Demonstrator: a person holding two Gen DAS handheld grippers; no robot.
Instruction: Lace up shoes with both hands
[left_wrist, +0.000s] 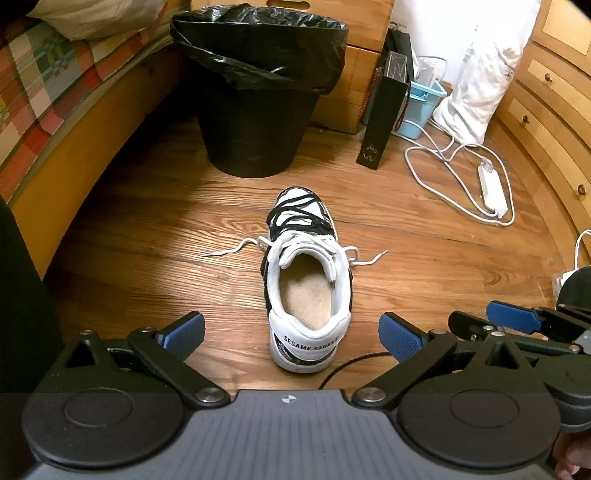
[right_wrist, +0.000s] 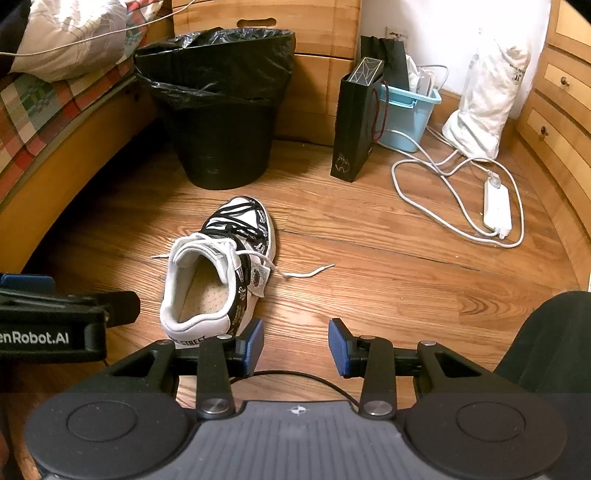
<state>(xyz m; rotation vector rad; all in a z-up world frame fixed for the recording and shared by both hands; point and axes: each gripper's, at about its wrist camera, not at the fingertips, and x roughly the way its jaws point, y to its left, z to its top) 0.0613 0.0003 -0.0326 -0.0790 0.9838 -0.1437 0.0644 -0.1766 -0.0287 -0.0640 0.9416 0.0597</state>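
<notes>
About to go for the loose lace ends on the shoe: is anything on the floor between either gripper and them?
Nothing visible. Bare floor separates the open left gripper from the left lace end, and the open right gripper from the right lace end. The shoe lies apart from the bin.

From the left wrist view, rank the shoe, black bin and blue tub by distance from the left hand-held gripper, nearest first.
1. Shoe, straight ahead of the left hand-held gripper, heel toward it.
2. Black bin, beyond the toe, slightly left.
3. Blue tub, far right, by the wall.
</notes>
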